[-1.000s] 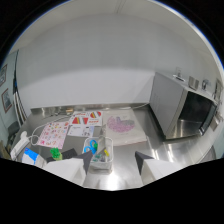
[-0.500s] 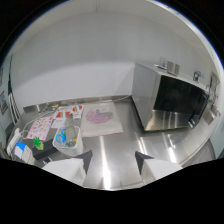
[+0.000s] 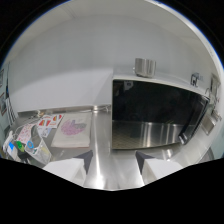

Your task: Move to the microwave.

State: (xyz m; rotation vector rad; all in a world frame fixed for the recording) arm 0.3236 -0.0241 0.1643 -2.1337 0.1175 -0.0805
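The microwave (image 3: 157,112) stands on a steel counter (image 3: 102,135), a steel box with a dark glass door facing me, beyond and a little right of my fingers. A metal cup (image 3: 145,66) sits on top of it. My gripper (image 3: 114,159) is open, with nothing between its two fingertips (image 3: 86,159), which hover over the counter just short of the microwave's front.
Left of the fingers lie a paper sheet with a pink drawing (image 3: 74,129), several printed cards (image 3: 47,121) and a clear container with coloured items (image 3: 22,147). A white wall (image 3: 75,65) runs behind the counter.
The view has swung right and moved closer: the microwave has grown and shifted toward the middle, while the papers and container slid off to the left.
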